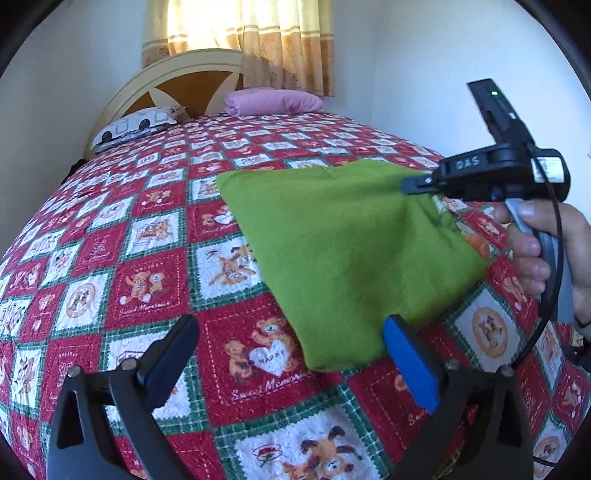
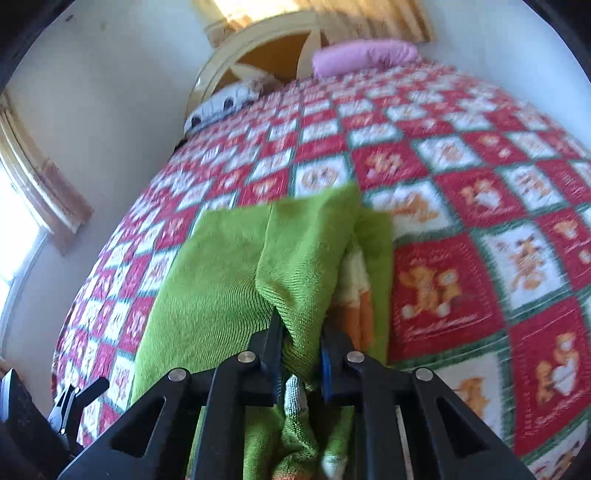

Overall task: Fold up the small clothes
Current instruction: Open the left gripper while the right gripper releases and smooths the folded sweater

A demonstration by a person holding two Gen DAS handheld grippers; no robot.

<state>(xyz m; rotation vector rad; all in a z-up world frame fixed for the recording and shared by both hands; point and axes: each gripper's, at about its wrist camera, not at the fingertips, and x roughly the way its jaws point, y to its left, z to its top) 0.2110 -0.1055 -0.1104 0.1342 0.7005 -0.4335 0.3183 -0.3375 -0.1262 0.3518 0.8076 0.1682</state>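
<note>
Green cloth [image 1: 343, 254]: a small knitted garment, folded over, lying on the bedspread [image 1: 147, 236] toward the right side of the bed; some orange and white knit shows under its right edge.
Cloth edges: in the left wrist view the far edge runs straight across, the left edge slants down to a near corner just beside the blue pad [image 1: 410, 365]; the right side is lifted and puckered where it is held.
Right gripper [image 2: 301, 354]: pressed together on a bunched fold of the green cloth, which stands up between the two fingers; seen from the left wrist view its tip [image 1: 417, 182] meets the cloth's upper right corner.
Right hand [image 1: 546, 254]: wrapped round the handle and trigger, at the right edge of the bed.
Left gripper [image 1: 291, 354]: spread wide and holding nothing, above the bedspread at the cloth's near corner; the right finger lies close to the hem, though touch cannot be told.
Open room: a wide bare stretch of bedspread lies left of the cloth and beyond it toward the headboard [image 1: 177, 85].
Far end: a pink pillow [image 1: 273, 101] and a white patterned pillow [image 1: 136, 125], both well apart from the cloth.
Walls: a curtain [image 1: 240, 33] hangs behind the headboard.
</note>
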